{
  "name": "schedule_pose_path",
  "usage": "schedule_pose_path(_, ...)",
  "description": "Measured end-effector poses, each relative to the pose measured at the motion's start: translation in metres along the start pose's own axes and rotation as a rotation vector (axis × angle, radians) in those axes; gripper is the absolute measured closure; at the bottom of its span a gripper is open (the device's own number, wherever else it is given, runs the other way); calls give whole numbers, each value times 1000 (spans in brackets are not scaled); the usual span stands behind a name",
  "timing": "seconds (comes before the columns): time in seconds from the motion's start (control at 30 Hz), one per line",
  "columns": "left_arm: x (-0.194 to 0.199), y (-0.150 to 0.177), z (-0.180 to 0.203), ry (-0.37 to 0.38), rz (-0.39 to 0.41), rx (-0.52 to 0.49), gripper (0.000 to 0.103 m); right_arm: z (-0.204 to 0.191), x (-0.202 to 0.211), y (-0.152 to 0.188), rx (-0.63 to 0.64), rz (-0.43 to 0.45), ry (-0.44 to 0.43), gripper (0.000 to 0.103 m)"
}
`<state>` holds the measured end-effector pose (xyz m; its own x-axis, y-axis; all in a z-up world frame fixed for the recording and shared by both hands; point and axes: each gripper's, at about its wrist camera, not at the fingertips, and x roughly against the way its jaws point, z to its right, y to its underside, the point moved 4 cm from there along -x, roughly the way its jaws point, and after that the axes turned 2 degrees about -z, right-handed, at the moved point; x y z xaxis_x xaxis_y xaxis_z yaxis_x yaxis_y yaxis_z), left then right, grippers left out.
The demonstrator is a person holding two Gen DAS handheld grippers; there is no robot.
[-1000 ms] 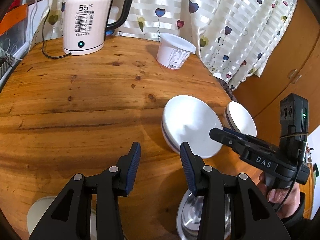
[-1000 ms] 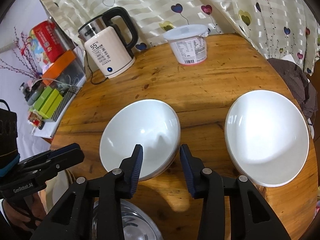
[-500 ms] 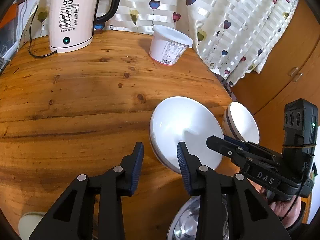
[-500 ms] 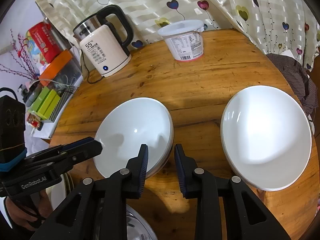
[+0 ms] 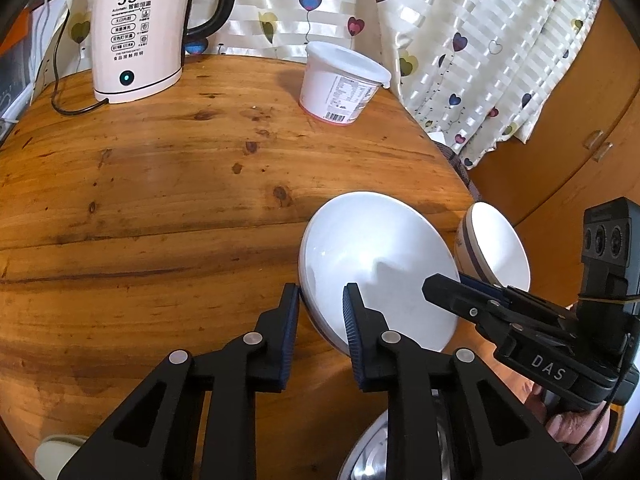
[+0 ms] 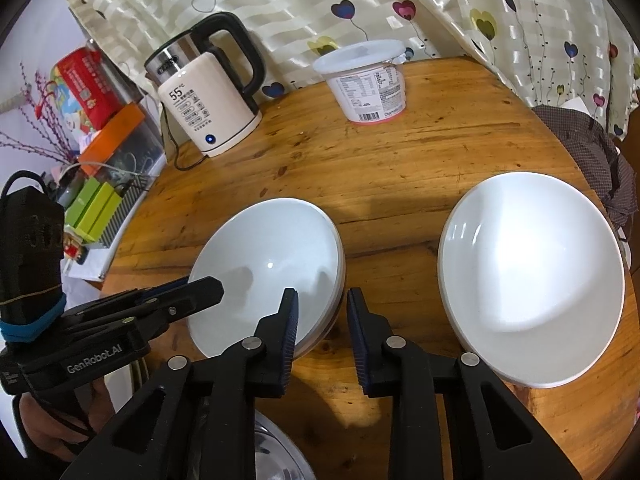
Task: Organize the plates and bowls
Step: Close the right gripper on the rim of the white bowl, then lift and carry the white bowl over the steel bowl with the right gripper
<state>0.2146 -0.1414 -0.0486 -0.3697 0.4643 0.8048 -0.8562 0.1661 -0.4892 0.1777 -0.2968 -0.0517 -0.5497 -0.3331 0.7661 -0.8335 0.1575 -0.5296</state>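
Observation:
A white bowl sits on the round wooden table; it also shows in the right wrist view, apparently a stack of two. My left gripper is open, its fingers straddling the bowl's near-left rim. My right gripper is open, its fingers straddling the same bowl's near-right rim. A second white bowl stands to the right, seen small in the left wrist view. A steel bowl lies below the grippers.
An electric kettle with its cord and a lidded white tub stand at the table's far side by the curtain. A cream dish is at the near left. Boxes and clutter lie beyond the table's left edge.
Both grippers moved forward and closed in around the middle bowl's rim from either side; their jaws narrowed a little. The bowls have not moved.

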Motion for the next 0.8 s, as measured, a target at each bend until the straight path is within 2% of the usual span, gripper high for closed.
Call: schedule_pose_path(0.8,0,-1,0,-5,6,-1,80,0,-1,-1,-7,2,8,80)
